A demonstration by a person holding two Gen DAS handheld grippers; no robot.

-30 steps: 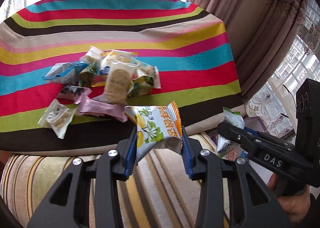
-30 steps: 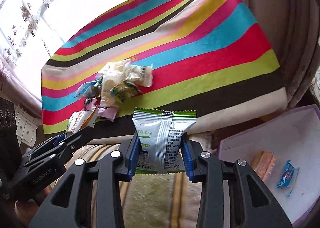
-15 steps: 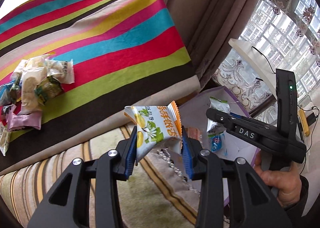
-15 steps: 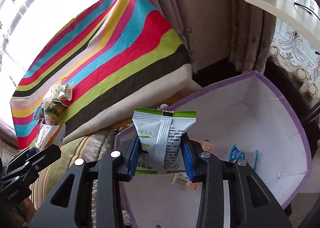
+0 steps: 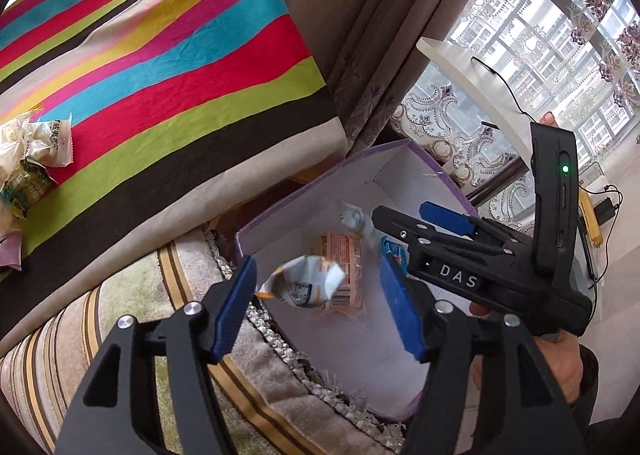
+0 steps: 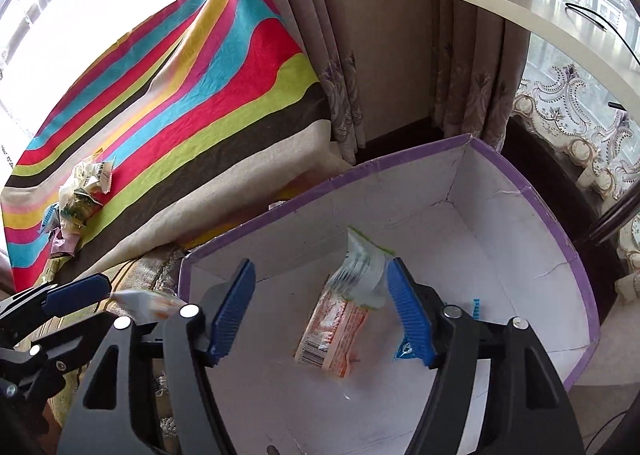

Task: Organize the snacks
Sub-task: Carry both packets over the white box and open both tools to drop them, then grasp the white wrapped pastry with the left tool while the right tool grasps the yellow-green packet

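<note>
Snacks you carried a second ago are dropping free; your left gripper (image 5: 318,307) is opening around the yellow packet (image 5: 306,285) at frame centre, your right gripper (image 6: 320,311) around the green packet (image 6: 362,269), both falling blurred above the purple-rimmed box (image 6: 560,239); the pile (image 6: 80,203) at left waits.

Snack pile (image 5: 28,171) on cloth (image 5: 168,67), box (image 6: 552,231) right

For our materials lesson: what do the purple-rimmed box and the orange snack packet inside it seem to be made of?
Purple-rimmed box: probably cardboard, matte white inside; creases and cracks show in its walls. Orange snack packet: likely thin glossy plastic film, printed, with a barcode and crimped ends.
</note>
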